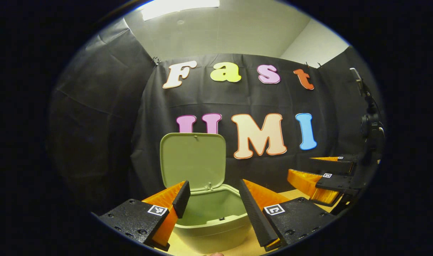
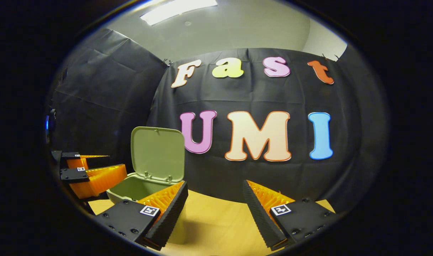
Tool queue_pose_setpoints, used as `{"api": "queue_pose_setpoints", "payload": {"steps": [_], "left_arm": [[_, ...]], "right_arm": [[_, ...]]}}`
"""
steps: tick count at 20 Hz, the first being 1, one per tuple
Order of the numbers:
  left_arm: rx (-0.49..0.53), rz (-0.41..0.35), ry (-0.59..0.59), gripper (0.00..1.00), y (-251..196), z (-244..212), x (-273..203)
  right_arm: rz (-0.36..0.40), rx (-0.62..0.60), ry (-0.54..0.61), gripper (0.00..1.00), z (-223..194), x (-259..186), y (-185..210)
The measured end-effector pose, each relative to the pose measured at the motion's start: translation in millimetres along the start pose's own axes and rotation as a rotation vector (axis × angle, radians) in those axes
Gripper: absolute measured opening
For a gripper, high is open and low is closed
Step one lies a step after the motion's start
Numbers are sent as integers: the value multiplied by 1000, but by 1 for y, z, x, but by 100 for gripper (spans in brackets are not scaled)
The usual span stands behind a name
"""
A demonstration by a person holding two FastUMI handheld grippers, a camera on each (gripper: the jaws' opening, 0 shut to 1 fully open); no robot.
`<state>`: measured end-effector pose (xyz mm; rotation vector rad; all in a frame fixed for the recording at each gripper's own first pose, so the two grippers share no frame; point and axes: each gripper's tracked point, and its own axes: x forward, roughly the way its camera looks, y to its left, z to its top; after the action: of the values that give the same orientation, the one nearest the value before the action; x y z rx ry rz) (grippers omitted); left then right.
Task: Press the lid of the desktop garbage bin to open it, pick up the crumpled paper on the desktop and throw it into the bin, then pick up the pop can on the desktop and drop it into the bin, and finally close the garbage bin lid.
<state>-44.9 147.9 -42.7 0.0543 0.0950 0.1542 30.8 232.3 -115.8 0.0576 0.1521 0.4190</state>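
The left tongs (image 1: 212,199) stand apart and hold nothing. They hang just above the open mouth of the bin (image 1: 216,217), which sits on the desk (image 1: 301,195). The right tongs (image 2: 214,201) are also apart and empty, over a bare part of the desk, with the bin to their left. The lid (image 1: 193,160) stands upright behind the bin, near the black wall.

No paper and no can lie on the part of the desk that I can see, and the dark inside of the bin does not tell me if they are already in it.

I think the risk is at the lid. The left tongs are very near the rim. A push from the front may slide or tip the light bin, and a quick push on the lid may let it spring open again.
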Motion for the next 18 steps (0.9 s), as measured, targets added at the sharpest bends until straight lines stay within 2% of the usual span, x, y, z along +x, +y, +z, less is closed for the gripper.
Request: {"api": "queue_pose_setpoints", "payload": {"steps": [9, 10, 13, 18], "left_arm": [[-28, -103, 28, 83, -87, -12, 13], [-30, -114, 34, 83, -96, -15, 13], [-33, -150, 59, 83, -124, -26, 14], [-33, -213, 134, 84, -165, -59, 13]], "right_arm": [[-203, 20, 18, 99, 0, -55, -139], [-221, 19, 21, 97, 0, -61, -151], [-262, 10, 32, 99, -4, -75, -183], [-302, 7, 71, 98, -16, -96, -220]]}}
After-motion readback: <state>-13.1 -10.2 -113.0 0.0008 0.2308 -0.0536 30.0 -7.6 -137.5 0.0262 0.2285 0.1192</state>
